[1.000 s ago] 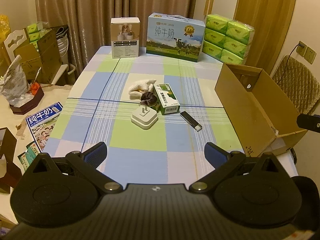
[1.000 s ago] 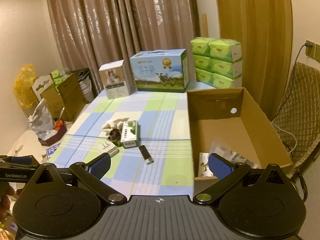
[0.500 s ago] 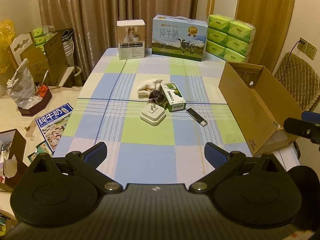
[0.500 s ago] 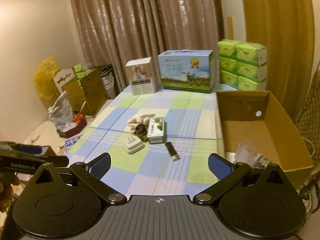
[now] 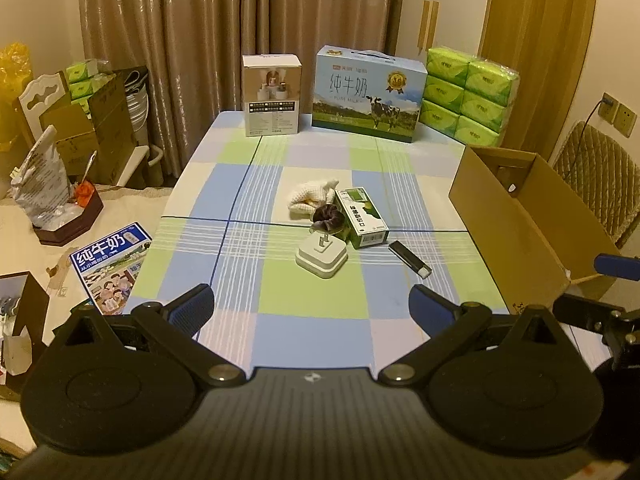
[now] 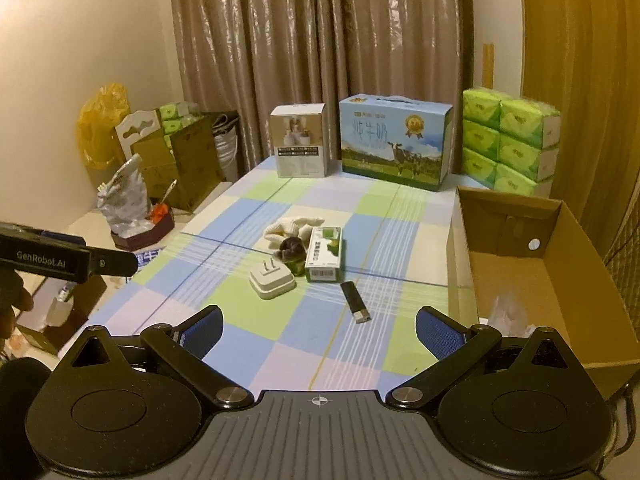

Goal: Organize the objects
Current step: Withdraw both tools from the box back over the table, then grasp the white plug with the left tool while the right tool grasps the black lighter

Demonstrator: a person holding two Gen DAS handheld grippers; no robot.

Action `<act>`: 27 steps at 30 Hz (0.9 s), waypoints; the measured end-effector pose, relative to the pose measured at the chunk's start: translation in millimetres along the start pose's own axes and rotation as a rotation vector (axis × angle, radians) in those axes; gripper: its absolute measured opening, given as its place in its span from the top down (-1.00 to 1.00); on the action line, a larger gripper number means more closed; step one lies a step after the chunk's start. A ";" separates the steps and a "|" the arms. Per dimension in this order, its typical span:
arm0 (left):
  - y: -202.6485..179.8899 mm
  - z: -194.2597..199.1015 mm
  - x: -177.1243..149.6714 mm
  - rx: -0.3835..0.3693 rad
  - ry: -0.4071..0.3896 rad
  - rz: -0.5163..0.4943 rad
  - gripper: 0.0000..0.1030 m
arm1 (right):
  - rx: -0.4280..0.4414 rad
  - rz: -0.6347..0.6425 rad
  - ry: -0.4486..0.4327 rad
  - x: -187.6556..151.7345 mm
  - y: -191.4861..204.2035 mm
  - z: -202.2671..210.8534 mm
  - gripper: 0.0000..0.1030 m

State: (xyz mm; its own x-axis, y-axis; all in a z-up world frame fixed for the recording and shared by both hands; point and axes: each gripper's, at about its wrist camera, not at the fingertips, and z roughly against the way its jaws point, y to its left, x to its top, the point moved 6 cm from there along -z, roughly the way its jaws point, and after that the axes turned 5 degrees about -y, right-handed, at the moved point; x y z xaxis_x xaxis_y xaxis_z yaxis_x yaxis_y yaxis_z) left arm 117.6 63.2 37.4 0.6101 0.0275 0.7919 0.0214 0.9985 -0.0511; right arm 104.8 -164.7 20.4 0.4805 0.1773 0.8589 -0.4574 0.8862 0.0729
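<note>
On the checked tablecloth (image 5: 312, 336) lies a small cluster: a white plug adapter (image 5: 321, 257) (image 6: 272, 280), a green and white carton (image 5: 361, 217) (image 6: 324, 254), a dark scrunchie (image 5: 329, 218) (image 6: 291, 246), a cream knitted cloth (image 5: 310, 197) (image 6: 290, 227) and a black lighter (image 5: 409, 258) (image 6: 355, 302). An open cardboard box (image 5: 516, 220) (image 6: 536, 276) stands at the table's right edge, with crinkled packets inside. My left gripper (image 5: 311, 307) hangs open over the near edge, well short of the cluster. My right gripper (image 6: 319, 331) is open too, holding nothing.
At the table's far end stand a white product box (image 5: 272, 95), a blue milk case (image 5: 367, 92) and stacked green tissue packs (image 5: 468, 96). Left of the table are cartons, a foil bag (image 5: 40, 184) and leaflets on a low surface. A quilted chair (image 5: 600, 176) sits behind the box.
Both grippers have pulled back and risen, so the table objects look smaller and farther off. The right view has swung left. Nothing on the table has moved; both grippers stay open.
</note>
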 end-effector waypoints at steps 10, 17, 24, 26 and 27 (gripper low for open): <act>11.1 -50.2 -6.2 -0.047 0.043 -0.067 -0.97 | 0.016 0.082 0.030 -18.4 1.8 -39.1 -0.57; 9.4 -107.7 -12.9 -0.081 0.080 -0.075 -0.97 | 0.027 0.079 0.062 -33.6 -15.9 -92.5 -0.24; 3.7 -171.1 -13.1 -0.102 0.091 -0.128 -0.89 | 0.025 0.056 0.105 -46.0 -36.7 -149.7 -0.12; 0.1 -187.9 -12.7 -0.105 0.094 -0.163 -0.85 | 0.019 0.053 0.113 -49.4 -41.7 -164.3 -0.11; -1.3 -197.1 -12.4 -0.108 0.097 -0.176 -0.85 | 0.018 0.053 0.115 -50.6 -44.7 -172.5 -0.09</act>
State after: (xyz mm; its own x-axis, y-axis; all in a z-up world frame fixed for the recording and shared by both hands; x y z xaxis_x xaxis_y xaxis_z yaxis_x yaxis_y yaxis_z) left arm 266.1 52.0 -92.3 0.6626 -0.1562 0.7325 0.2157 0.9764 0.0131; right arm 230.0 -139.5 -113.8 0.5372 0.2728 0.7981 -0.4973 0.8667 0.0386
